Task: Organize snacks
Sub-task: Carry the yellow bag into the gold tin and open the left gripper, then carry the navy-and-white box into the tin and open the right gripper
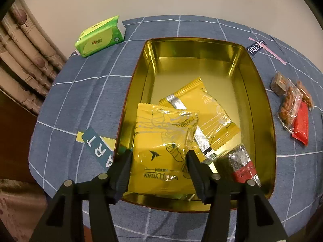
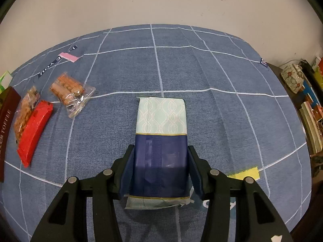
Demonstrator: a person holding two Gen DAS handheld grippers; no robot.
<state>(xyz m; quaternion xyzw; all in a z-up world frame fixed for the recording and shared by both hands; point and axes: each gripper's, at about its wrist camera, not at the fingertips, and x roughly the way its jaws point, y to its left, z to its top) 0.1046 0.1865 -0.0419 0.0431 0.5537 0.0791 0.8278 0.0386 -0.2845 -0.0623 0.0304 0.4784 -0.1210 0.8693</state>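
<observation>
Yellow packet [image 1: 161, 161], lower centre of left view: "YUAN", upside down; the other word is unclear.
Tablecloth patch [image 1: 99, 151], lower left: "ART".
Tablecloth label [image 1: 256, 47], upper right: "YOU".
Dark red box [image 2: 7, 133], left edge of right view: "TOFFEE".

A blue checked tablecloth [image 2: 201, 70] covers the table. Near its far left corner lies a green tissue pack [image 1: 100, 37]; mid-table stands the gold tin [image 1: 260, 92], with clear-wrapped snacks [image 2: 69, 92], a red bar [image 2: 34, 133] and a blue-and-mint packet [image 2: 161, 129] toward the right edge.
</observation>
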